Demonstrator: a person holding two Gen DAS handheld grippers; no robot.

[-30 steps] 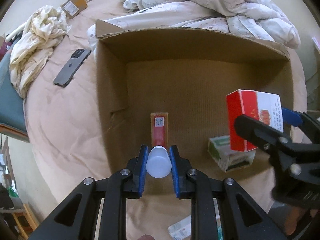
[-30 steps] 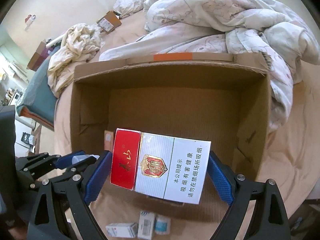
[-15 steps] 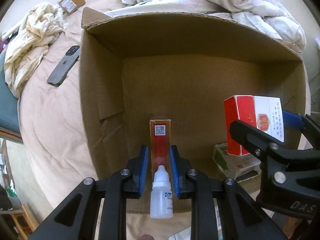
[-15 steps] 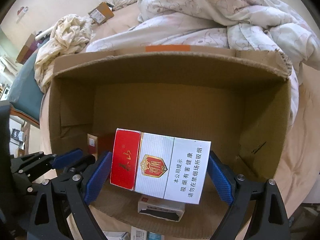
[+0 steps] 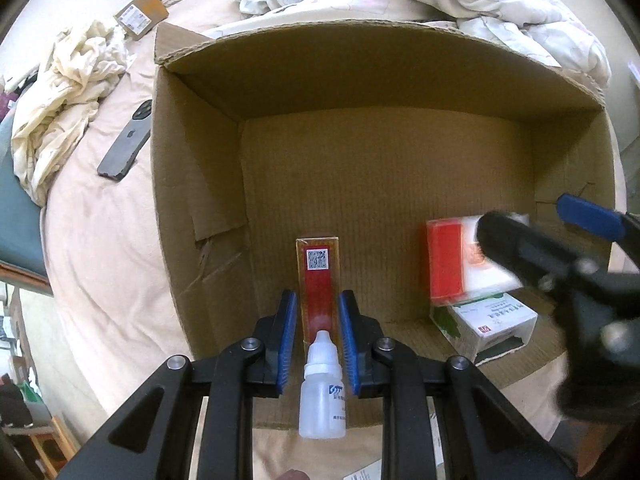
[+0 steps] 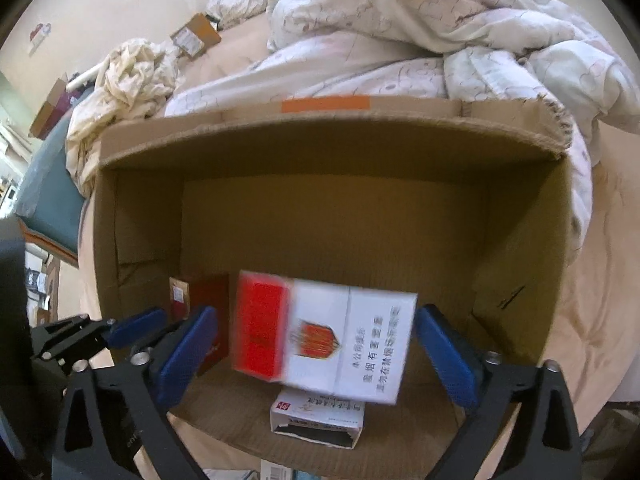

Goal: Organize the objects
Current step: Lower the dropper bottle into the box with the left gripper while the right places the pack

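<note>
Left wrist view: the left hand-held gripper [image 5: 318, 336] stands released above the cardboard box [image 5: 192, 184], a dropper bottle [image 5: 323, 392] loose between its jaws. Right wrist view: the right hand-held gripper [image 6: 316, 360], jaws spread, flanks a blurred cigarette pack [image 6: 324, 336] inside the box.

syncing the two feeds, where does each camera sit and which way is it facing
Left wrist: sits on the left tool, faces down into the cardboard box; its open blue fingers flank a dropper bottle; the right tool crosses at right.
Right wrist: sits on the right tool, faces the same box; fingers spread off the blurred cigarette pack.
Shared: box, pack, narrow red box, white-green carton.
</note>
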